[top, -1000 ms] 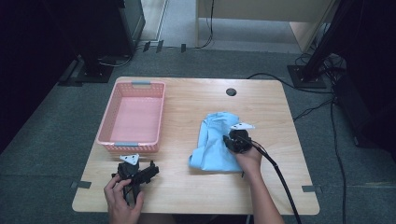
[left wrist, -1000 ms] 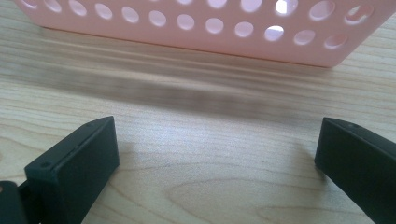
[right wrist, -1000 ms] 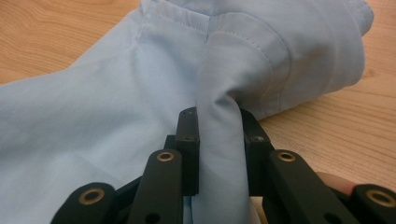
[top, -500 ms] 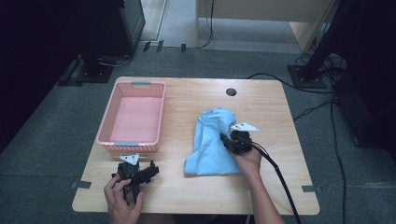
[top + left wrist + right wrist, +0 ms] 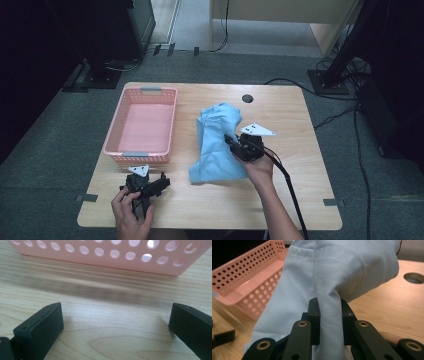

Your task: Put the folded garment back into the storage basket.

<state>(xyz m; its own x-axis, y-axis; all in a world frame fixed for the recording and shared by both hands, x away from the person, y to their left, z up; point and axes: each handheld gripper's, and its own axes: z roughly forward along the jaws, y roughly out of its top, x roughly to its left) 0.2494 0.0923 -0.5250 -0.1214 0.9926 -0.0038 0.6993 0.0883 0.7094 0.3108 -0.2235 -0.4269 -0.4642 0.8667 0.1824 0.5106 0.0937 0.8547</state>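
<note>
Beside the pink basket (image 5: 145, 125), right gripper (image 5: 329, 307) pinches blue cloth (image 5: 217, 142); left gripper (image 5: 115, 325) open.

The blue shirt (image 5: 319, 277) runs off the top of the right gripper view, and its folds hide how much cloth sits behind the jaws. In the left gripper view the pink basket (image 5: 105, 255) is cut off above, with a blurred shadow band on the tabletop (image 5: 112, 340) below it.

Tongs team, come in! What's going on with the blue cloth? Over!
Right tongs shut on blue cloth, lifting it. Left tongs open, resting near pink basket. Nothing in the way.
</note>
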